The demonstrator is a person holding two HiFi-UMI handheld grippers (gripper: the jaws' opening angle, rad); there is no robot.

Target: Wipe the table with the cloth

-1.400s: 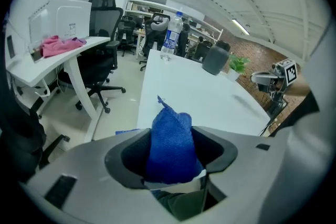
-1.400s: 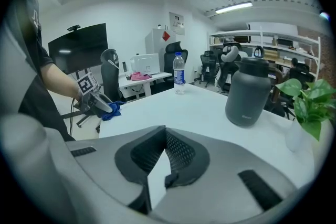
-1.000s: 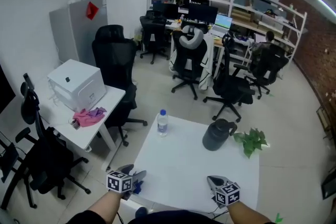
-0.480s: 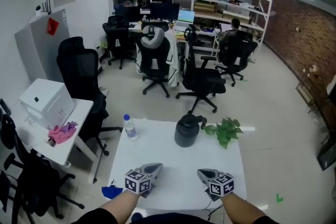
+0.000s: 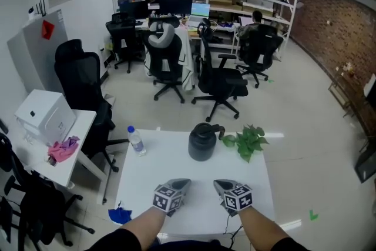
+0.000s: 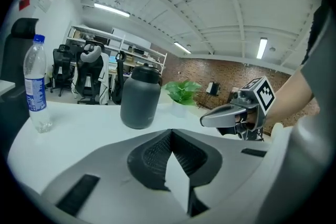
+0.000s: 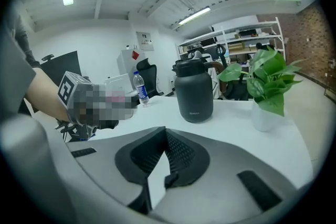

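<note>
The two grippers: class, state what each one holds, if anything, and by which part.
Nothing is held. The left gripper and the right gripper both have their jaws together with nothing between them.

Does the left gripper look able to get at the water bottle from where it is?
Probably yes: only bare table lies between the left gripper and the bottle; the jug stands off to the right. Its jaws are shut, so they would need opening.
</note>
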